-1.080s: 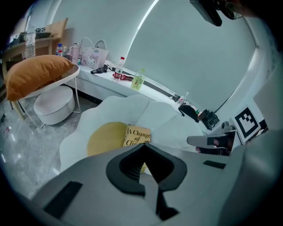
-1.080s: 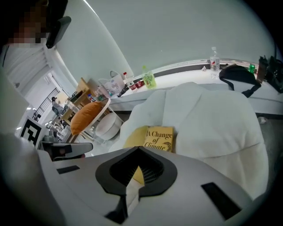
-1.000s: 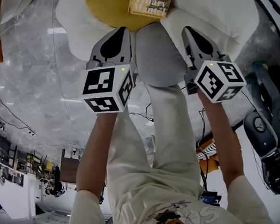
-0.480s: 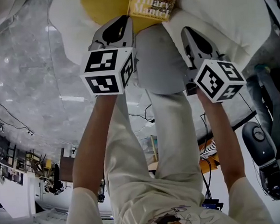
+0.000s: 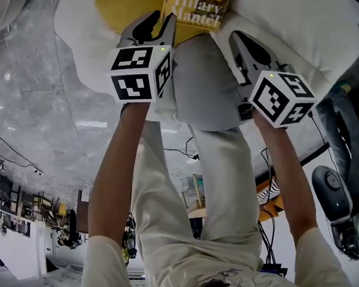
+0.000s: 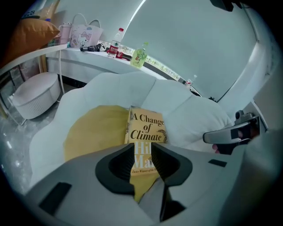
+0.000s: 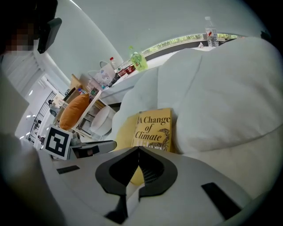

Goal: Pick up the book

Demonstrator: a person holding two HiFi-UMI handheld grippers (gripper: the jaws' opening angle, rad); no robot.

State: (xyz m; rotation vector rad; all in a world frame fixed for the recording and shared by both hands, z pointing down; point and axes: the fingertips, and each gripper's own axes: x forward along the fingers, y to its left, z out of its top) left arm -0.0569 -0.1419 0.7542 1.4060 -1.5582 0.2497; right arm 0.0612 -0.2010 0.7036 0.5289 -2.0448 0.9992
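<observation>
Book [image 6: 148, 128] lies on the yellow cushion [image 6: 93, 132] of the white seat [image 6: 194, 114]. My left hand-held gripper [image 6: 142, 154] has just been opening and is now partly apart, empty. The right hand-held gripper [image 7: 138, 154] is closed, empty. My worry is that the soft cushion gives and the 2 jaws skid off the cover.

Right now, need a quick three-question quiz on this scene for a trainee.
1. True or false: the right gripper has its jaws apart.
2. The book lies on: A) a yellow cushion; B) the floor; C) a shelf.
3. Which gripper has its jaws apart?

Key: 1 false, its jaws are together. 2 A. 3 the left gripper; its jaws have just been opening, nothing is gripped, and the book lies beyond them.
</observation>
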